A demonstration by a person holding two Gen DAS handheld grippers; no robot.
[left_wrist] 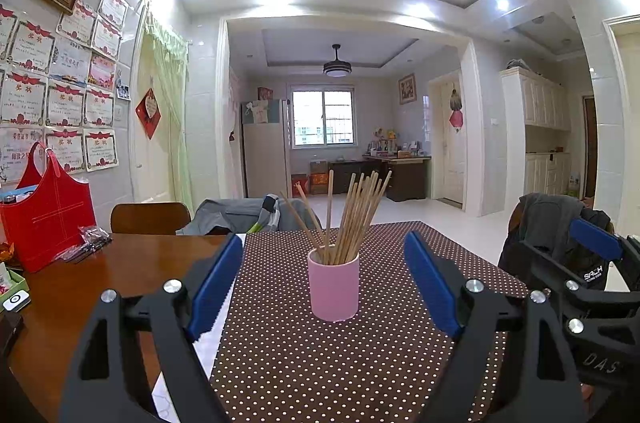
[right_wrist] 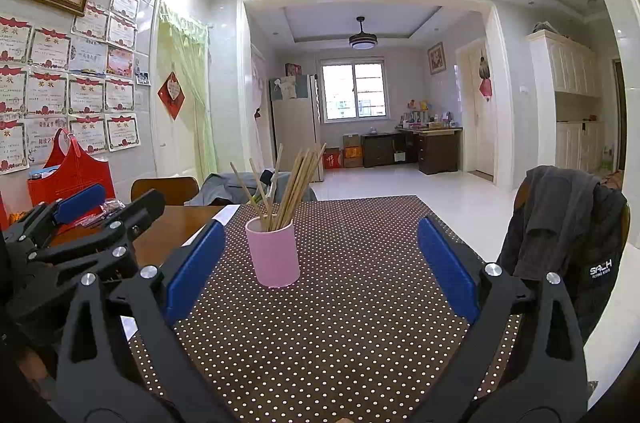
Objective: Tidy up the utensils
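Note:
A pink cup (left_wrist: pixel 333 285) stands upright on the brown dotted mat (left_wrist: pixel 312 363), holding several wooden chopsticks (left_wrist: pixel 352 219) that fan upward. My left gripper (left_wrist: pixel 324 263) is open and empty, its blue pads either side of the cup but nearer the camera. In the right wrist view the cup (right_wrist: pixel 273 251) with the chopsticks (right_wrist: pixel 292 183) sits left of centre on the mat (right_wrist: pixel 328 335). My right gripper (right_wrist: pixel 320 251) is open and empty, short of the cup. Each gripper shows at the edge of the other's view.
A red bag (left_wrist: pixel 48 215) and a packet of pens (left_wrist: pixel 86 243) lie on the wooden table (left_wrist: pixel 88 287) at left. Chairs stand behind the table, one with a grey garment (left_wrist: pixel 240 215). A chair with a dark jacket (right_wrist: pixel 568 235) stands at right.

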